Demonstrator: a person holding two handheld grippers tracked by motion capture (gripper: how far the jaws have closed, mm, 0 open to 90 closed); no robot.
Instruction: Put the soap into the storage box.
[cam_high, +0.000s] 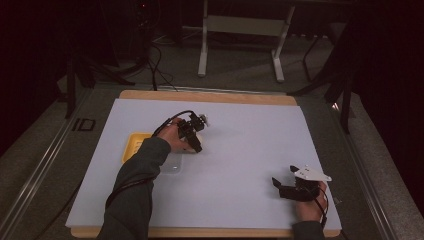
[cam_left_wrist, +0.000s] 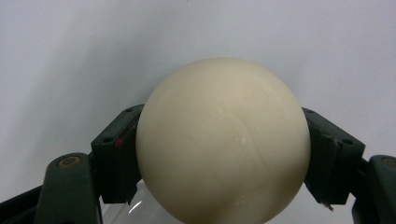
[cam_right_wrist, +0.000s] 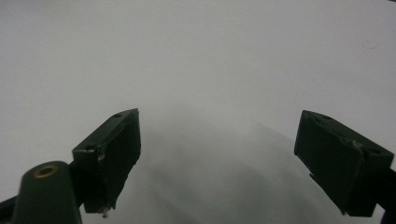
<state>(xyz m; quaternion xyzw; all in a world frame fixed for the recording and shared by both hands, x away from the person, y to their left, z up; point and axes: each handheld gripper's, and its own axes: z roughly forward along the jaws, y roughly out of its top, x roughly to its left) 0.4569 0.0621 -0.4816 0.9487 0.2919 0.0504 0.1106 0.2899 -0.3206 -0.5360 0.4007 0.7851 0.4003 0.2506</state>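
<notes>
**Gripping a cream ball in the left gripper, right gripper idle**

Holding status, left side: left gripper (cam_left_wrist: 223, 154) has its jaws clamped on a cream ball (cam_left_wrist: 223, 140), one black pad pressed on each flank, as seen in the left gripper view. Ball sits squarely between the pads and bulges up past them. A bit of clear plastic (cam_left_wrist: 135, 205) is visible under the ball at the bottom of that view.

High view: left gripper (cam_high: 196, 145) is over the white sheet (cam_high: 240, 150), left of centre, pointing down and toward the near side. Ball itself can't be made out from up there, too small and dark. Just beside the gripper, on its left, lies a yellow tray (cam_high: 131, 146); a clear plastic lid (cam_high: 172, 166) lies flat on the sheet, near the tray's near-right corner and partly under the person's sleeve (cam_high: 135, 185).

Right side: right gripper (cam_right_wrist: 217, 163) has its jaws spread wide, nothing between them, bare white sheet below. In the high view it (cam_high: 282, 180) rests at the sheet's near-right corner, well apart from the left one, grey plate on top.

Sheet lies on a wooden table (cam_high: 210, 96).
</notes>
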